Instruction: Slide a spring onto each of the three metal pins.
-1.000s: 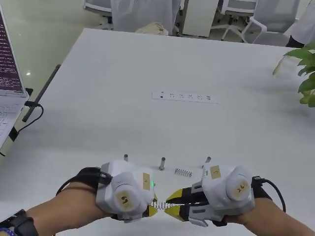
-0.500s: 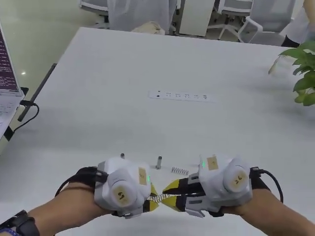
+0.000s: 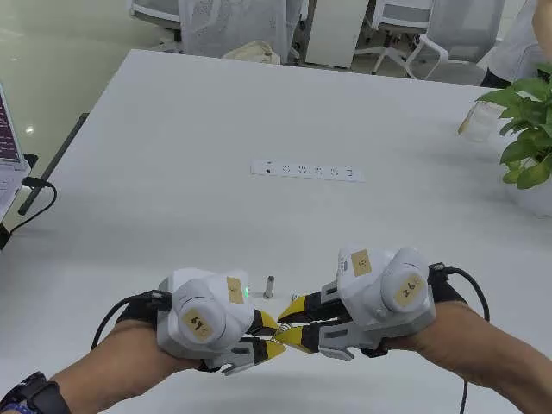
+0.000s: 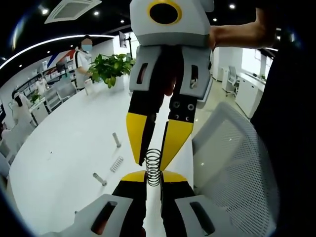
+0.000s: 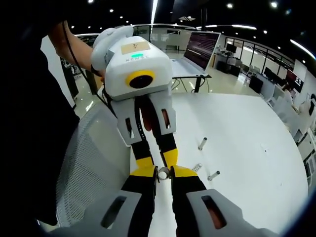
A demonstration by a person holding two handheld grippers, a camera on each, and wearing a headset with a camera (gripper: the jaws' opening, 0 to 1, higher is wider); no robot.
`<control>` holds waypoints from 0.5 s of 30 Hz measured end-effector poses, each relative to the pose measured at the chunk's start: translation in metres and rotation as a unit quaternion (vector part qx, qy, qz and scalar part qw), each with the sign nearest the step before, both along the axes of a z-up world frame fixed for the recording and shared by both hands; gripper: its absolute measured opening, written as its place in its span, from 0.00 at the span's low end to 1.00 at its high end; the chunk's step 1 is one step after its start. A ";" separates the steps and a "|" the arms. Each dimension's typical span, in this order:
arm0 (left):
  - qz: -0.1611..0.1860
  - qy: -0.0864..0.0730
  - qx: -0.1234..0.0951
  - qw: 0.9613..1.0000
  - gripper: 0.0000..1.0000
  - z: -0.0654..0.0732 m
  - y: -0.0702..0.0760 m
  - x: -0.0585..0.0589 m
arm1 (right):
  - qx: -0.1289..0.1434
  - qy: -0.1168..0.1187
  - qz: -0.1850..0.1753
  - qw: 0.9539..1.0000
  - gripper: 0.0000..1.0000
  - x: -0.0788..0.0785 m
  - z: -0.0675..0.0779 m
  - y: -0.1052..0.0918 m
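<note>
Nearly closed, the left gripper [image 4: 154, 177] and right gripper [image 5: 164, 174] both pinch one spring [image 4: 154, 163]. It looks light and bendy, so hold its ends. A metal pin [image 3: 269, 285] stands at twelve o'clock.

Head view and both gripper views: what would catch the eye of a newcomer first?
At the near table edge the two grippers meet tip to tip: the left gripper holds a small spring, and the right gripper has its fingers flanking the other end. Just beyond them a metal pin stands on the white table, and a second spring lies loose nearby.
</note>
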State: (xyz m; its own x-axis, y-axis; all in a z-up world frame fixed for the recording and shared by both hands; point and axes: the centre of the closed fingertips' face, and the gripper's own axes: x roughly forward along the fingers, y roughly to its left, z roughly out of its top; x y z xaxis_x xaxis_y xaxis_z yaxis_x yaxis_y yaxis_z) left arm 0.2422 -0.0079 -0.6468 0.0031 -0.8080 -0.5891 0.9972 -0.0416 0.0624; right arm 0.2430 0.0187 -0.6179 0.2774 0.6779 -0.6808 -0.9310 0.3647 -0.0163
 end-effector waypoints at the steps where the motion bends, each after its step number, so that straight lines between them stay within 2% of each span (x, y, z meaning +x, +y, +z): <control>1: -0.001 -0.001 0.000 1.000 0.02 0.000 -0.001 0.000 | -0.003 0.000 0.002 1.000 0.09 0.000 0.000 -0.001; 4: -0.004 -0.002 -0.002 1.000 0.02 0.001 -0.003 -0.002 | -0.015 -0.001 0.013 1.000 0.10 -0.002 0.000 -0.003; 6: -0.007 -0.003 -0.003 1.000 0.02 0.002 -0.005 -0.004 | -0.033 -0.004 0.025 0.999 0.11 -0.003 -0.001 -0.006; 15: -0.015 -0.006 -0.005 1.000 0.02 0.005 -0.010 -0.006 | -0.084 -0.007 0.075 0.994 0.14 -0.007 -0.002 -0.012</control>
State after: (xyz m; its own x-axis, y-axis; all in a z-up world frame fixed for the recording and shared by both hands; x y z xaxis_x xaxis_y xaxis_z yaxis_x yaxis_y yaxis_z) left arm 0.2366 -0.0176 -0.6421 -0.0138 -0.8137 -0.5811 0.9947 -0.0704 0.0749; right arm 0.2357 0.0069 -0.6200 0.1918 0.5892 -0.7849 -0.9740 0.2124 -0.0786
